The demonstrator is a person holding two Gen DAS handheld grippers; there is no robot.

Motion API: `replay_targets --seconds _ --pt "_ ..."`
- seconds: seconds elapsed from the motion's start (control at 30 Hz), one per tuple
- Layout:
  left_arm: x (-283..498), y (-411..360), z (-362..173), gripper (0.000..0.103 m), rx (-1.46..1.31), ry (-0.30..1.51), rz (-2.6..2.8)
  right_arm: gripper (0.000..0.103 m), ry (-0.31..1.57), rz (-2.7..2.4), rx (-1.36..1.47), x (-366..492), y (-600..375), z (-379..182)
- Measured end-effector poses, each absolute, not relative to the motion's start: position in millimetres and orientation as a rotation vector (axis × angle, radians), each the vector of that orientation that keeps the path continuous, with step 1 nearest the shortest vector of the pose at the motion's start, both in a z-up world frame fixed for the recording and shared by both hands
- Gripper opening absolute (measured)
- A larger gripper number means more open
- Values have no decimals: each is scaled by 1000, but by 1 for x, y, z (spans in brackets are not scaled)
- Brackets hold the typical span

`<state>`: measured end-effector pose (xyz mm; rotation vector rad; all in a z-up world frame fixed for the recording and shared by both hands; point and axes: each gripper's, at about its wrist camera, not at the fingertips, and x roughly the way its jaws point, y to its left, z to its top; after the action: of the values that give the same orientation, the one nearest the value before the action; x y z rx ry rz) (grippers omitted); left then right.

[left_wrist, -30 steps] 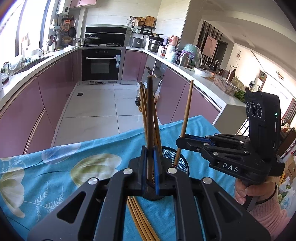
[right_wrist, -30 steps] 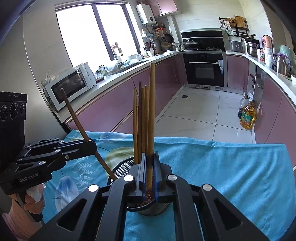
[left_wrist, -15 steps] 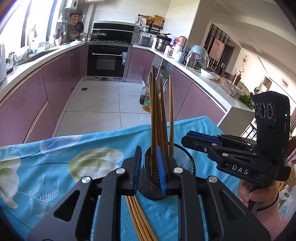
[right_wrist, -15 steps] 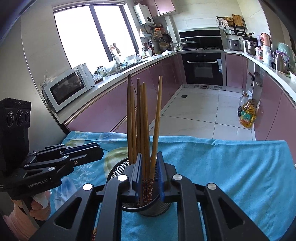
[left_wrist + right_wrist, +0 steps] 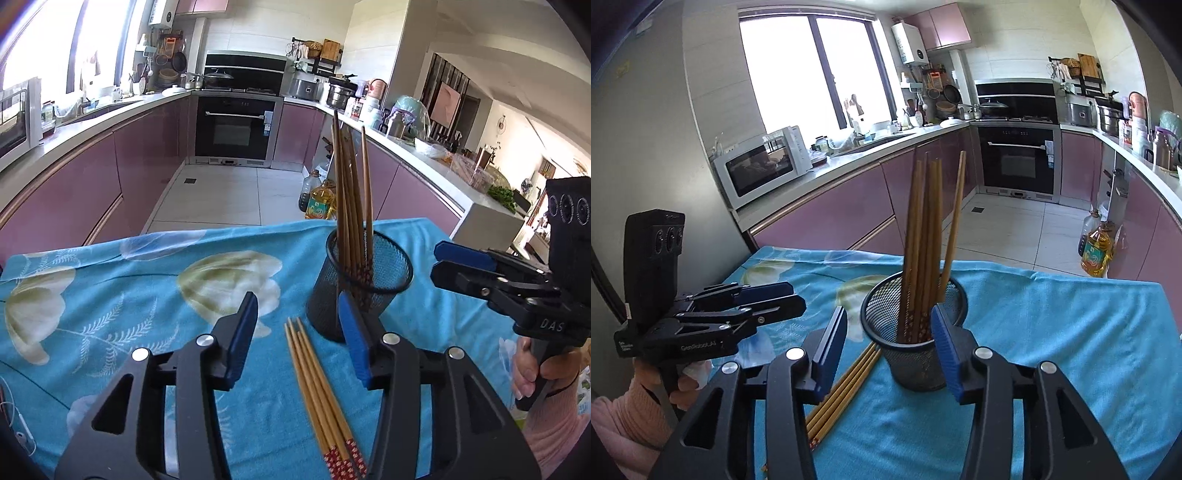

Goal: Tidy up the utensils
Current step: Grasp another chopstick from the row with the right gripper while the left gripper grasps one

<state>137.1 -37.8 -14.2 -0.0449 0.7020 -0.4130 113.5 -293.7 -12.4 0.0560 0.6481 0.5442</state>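
Chopsticks [image 5: 325, 398] lie on my blue flowered desk [image 5: 147, 295] at 6 o'clock of the mesh cup [image 5: 360, 291]; both tongs, left [image 5: 299, 332] and right [image 5: 888, 345], have just been opening, empty; purple kitchen cabinets [image 5: 827, 210] behind.

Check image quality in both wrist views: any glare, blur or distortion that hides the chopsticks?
Left wrist view: strong fisheye bending of the counters; window blown out; chopsticks on the cloth sharp. Right wrist view: window overexposed; chopsticks in the mesh holder slightly soft, still readable; dark vignette at the corners.
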Motion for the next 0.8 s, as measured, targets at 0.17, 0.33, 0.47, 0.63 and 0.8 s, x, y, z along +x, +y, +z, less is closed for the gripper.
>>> replay_targets --seconds 0.17,0.33,0.47,0.63,0.8 --pt "113 -34 -51 47 5 791 -425 49 752 596 46 96 -275 -51" --pt "96 -34 -85 44 -6 874 -450 47 869 615 56 93 -258 -88" --pt "85 -38 -100 39 -6 901 -482 38 904 640 62 88 -247 -99" --pt "79 -44 -110 27 -30 943 -535 29 953 655 84 85 -241 -111" --pt "74 -50 -112 22 -54 963 -585 23 970 660 116 86 -241 -115"
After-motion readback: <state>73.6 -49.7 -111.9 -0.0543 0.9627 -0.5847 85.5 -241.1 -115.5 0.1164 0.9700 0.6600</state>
